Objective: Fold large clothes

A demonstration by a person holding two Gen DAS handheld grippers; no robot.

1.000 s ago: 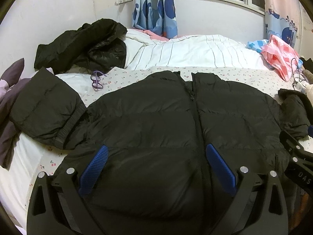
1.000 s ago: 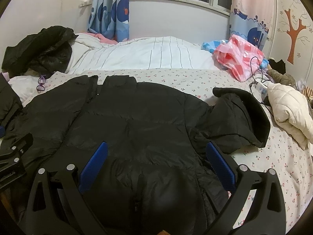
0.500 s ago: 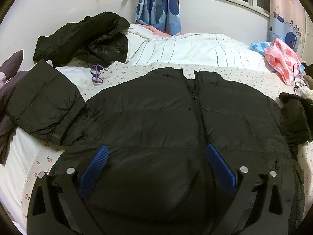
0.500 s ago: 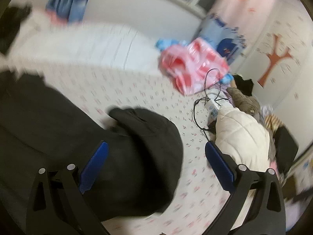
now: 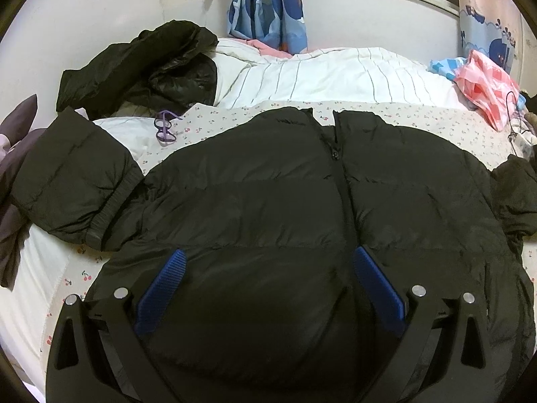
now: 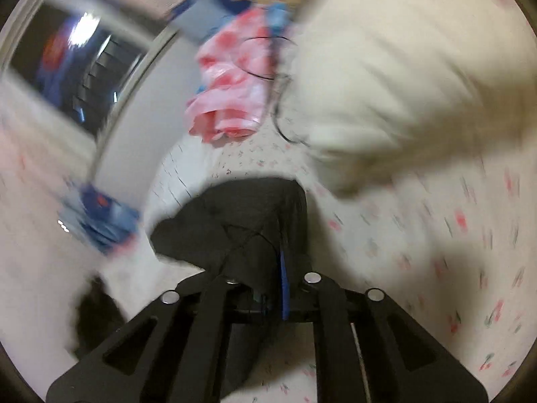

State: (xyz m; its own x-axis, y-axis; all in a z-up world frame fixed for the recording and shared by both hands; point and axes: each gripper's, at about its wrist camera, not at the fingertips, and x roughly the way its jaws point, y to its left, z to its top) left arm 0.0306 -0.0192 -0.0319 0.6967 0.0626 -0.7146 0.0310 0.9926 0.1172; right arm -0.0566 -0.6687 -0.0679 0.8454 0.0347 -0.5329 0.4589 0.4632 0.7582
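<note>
A large black puffer jacket [image 5: 268, 184] lies front up and zipped on the flowered bedsheet [image 5: 436, 124], collar toward the wall. Its left sleeve [image 5: 74, 181] is bent at the bed's left edge. My left gripper [image 5: 268, 255] hovers open over the jacket's lower front, with nothing pinched between its blue pads [image 5: 167, 278]. In the blurred, tilted right wrist view, my right gripper [image 6: 265, 262] is closing, and its jaws are nearly together with the black right sleeve [image 6: 241, 208] bunched between them.
A second dark jacket [image 5: 144, 67] is heaped at the back left beside a striped white duvet [image 5: 335, 74]. Purple glasses [image 5: 166, 127] lie near the collar. A pink plastic bag [image 5: 486, 84], a cable and a cream puffer garment [image 6: 402, 67] sit on the right.
My right gripper swung right from the jacket's hem to the right sleeve, rolled over, and closed from wide open onto the sleeve. The left gripper stayed open and in place.
</note>
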